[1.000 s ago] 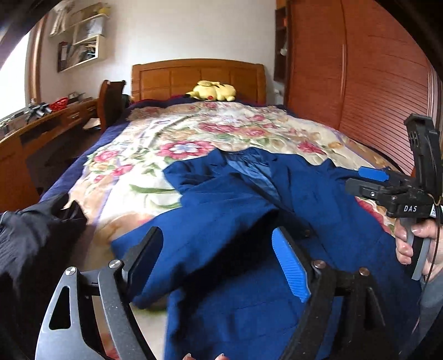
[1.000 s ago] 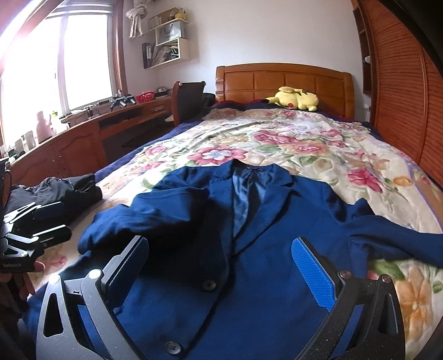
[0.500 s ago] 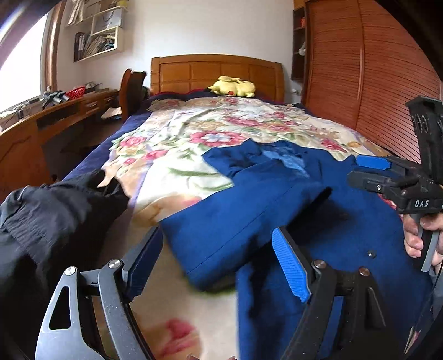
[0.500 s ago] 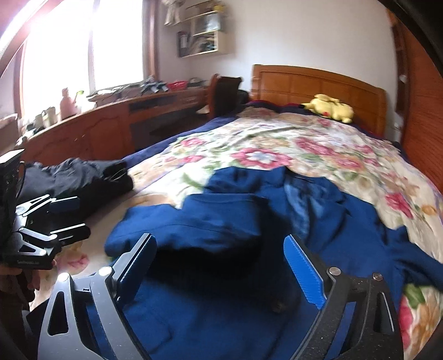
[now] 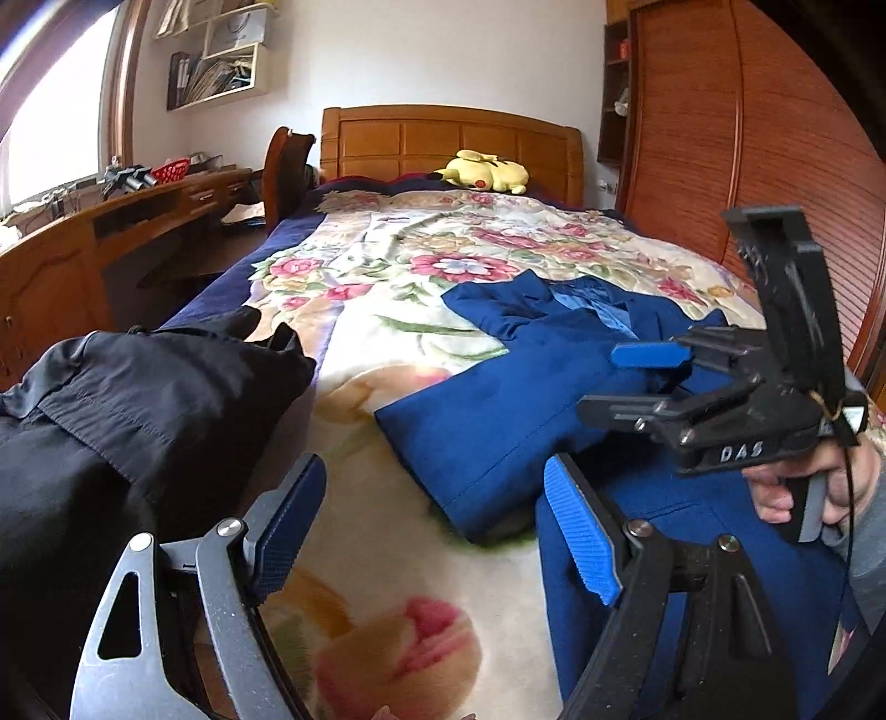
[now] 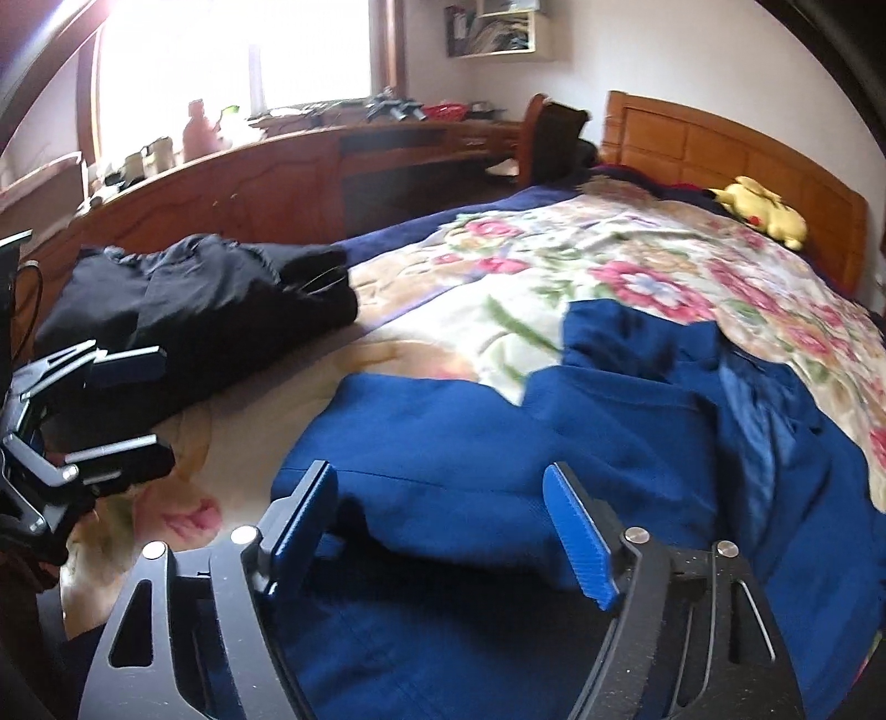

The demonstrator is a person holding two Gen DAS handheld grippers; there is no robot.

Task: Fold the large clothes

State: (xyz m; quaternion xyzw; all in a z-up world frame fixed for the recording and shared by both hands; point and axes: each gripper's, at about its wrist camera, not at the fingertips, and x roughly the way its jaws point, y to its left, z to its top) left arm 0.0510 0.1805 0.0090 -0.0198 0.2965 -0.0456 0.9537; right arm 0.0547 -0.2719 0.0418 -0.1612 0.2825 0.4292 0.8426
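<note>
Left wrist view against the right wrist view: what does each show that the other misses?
Only the left wrist view shows the wooden wardrobe and the person's hand gripping the right gripper, its jaws closing with nothing between them. Only the right wrist view shows the bright window and the pink bottle on the sill. Both show the blue jacket, the black garment, the floral bedspread and the yellow plush toy.

Deep blue jacket [image 6: 498, 443] with a lighter blue lining, right under the gripper; floral pink-and-green cream bedspread [image 5: 421, 260] beyond; black clothes [image 5: 111, 399] off left; yellow plush [image 5: 482, 171] far ahead.
</note>
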